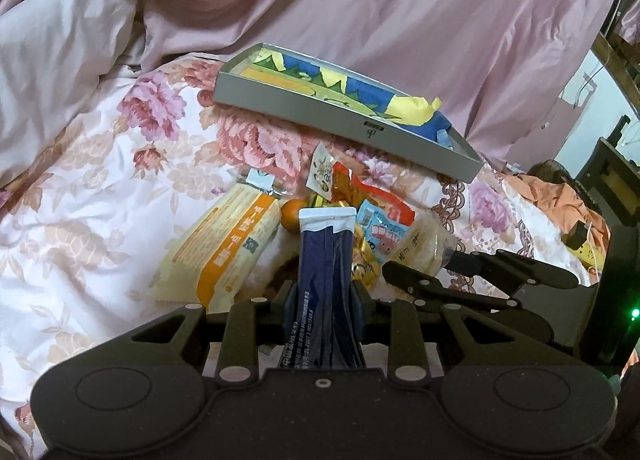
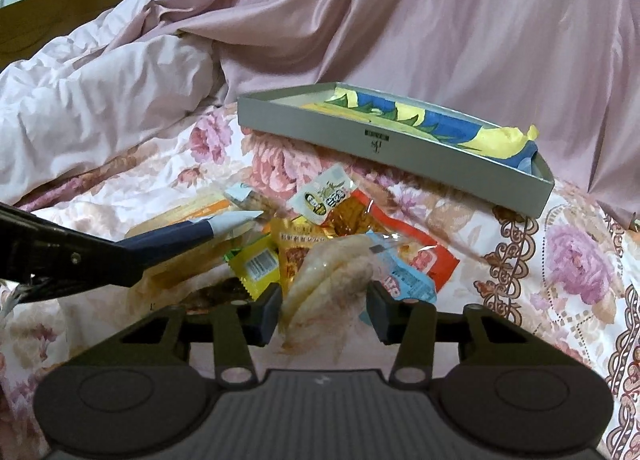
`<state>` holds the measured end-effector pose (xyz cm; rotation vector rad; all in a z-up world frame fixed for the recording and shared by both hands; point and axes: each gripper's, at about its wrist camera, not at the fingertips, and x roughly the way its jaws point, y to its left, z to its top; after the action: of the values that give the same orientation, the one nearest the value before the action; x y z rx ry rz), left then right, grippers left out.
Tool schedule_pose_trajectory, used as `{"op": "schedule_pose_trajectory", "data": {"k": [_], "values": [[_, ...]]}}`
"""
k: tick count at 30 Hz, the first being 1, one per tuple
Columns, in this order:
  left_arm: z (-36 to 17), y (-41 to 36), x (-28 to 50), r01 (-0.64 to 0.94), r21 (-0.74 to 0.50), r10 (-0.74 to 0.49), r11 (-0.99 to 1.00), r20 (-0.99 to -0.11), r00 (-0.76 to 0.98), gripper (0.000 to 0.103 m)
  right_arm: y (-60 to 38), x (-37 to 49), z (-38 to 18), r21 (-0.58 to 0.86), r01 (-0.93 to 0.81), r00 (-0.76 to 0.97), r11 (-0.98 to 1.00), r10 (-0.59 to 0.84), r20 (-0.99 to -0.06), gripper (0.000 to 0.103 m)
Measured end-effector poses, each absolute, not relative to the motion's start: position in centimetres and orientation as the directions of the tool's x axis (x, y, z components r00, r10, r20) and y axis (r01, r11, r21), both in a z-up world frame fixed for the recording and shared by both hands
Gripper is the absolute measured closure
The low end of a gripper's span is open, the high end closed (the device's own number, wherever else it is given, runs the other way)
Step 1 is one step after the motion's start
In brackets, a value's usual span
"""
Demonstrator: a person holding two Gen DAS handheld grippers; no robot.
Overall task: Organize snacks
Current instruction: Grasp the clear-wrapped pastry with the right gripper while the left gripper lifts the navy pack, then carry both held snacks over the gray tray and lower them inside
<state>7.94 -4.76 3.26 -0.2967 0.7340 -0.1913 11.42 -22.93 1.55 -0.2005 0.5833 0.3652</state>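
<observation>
My left gripper (image 1: 324, 288) is shut on a dark blue stick sachet (image 1: 326, 252) with a white top, held above the snack pile. From the right wrist view that sachet (image 2: 180, 236) juts in from the left. My right gripper (image 2: 324, 296) sits low over the pile with a clear packet of pale rice crackers (image 2: 328, 272) between its fingers, and both pads touch the packet's sides. A grey shallow box (image 2: 360, 132) lies behind the pile with a blue and yellow bag (image 2: 440, 124) inside. Loose snacks include an orange-and-cream packet (image 1: 224, 248) and a red packet (image 2: 420, 256).
Everything lies on a floral bedsheet (image 1: 80, 220). A pink crumpled quilt (image 1: 360, 0) rises behind the grey box. A small orange fruit (image 1: 290, 214) and a yellow-green packet (image 2: 256, 264) sit in the pile. Dark furniture (image 1: 608, 180) stands at the far right.
</observation>
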Motion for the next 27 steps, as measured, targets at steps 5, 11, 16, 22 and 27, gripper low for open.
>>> {"op": "schedule_pose_trajectory", "data": {"k": [5,11,16,22,27], "values": [[3.5,-4.7,7.9,0.067,-0.335,-0.271,0.94,-0.612,0.743,0.073,-22.9,11.1,1.9,-0.104,-0.381,0.795,0.919,0.268,-0.544,0.06],[4.2,-4.8,8.5,0.063,-0.336,-0.262,0.94,-0.589,0.764,0.073,-22.5,10.6,2.2,-0.151,-0.381,0.824,0.912,0.261,-0.503,0.062],[5.1,-5.4,9.4,0.069,-0.334,-0.257,0.94,-0.561,0.787,0.073,-22.3,10.4,2.7,-0.199,-0.359,0.856,0.912,0.236,-0.46,0.082],[6.1,-5.9,11.6,0.066,-0.347,-0.254,0.935,-0.53,0.809,0.073,-22.4,10.9,2.8,-0.234,-0.344,0.875,0.909,0.22,-0.432,0.083],[6.8,-6.4,13.4,0.073,-0.337,-0.249,0.939,-0.515,0.82,0.073,-22.5,11.1,3.8,-0.267,-0.317,0.907,0.91,0.209,-0.366,0.083]]}}
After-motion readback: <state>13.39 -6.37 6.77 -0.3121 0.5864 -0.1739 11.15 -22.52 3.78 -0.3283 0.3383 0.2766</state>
